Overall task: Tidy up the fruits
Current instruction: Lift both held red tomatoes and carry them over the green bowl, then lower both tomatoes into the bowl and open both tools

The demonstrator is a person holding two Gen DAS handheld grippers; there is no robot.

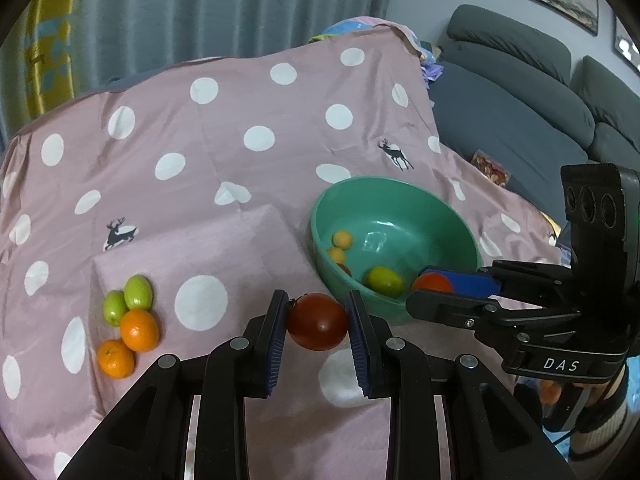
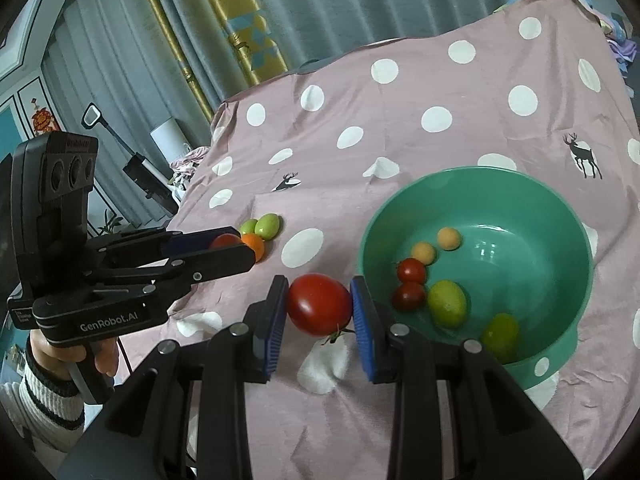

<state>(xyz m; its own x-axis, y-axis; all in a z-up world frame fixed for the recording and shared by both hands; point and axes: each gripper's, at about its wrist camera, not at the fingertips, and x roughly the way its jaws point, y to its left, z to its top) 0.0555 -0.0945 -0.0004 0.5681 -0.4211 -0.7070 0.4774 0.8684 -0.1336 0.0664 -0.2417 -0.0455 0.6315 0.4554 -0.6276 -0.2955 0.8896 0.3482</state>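
Observation:
My left gripper (image 1: 317, 322) is shut on a dark red tomato (image 1: 317, 322), held just left of the green bowl (image 1: 452, 216). My right gripper (image 2: 319, 304) is shut on a bright red tomato (image 2: 319, 304), held left of the bowl's rim (image 2: 472, 178). In the left wrist view the right gripper (image 1: 434, 286) sits at the bowl's near edge with its tomato (image 1: 432, 282). The bowl holds two small red tomatoes (image 2: 410, 270), two small yellow fruits (image 2: 449, 238) and two green fruits (image 2: 447, 303). Two oranges (image 1: 139, 330) and two green fruits (image 1: 138, 292) lie on the cloth at the left.
A pink polka-dot cloth (image 1: 260, 184) covers the surface and rises at the back. A grey sofa (image 1: 520, 112) stands to the right, curtains (image 1: 224, 4) behind. A raised fold (image 1: 192, 236) in the cloth lies beside the loose fruits.

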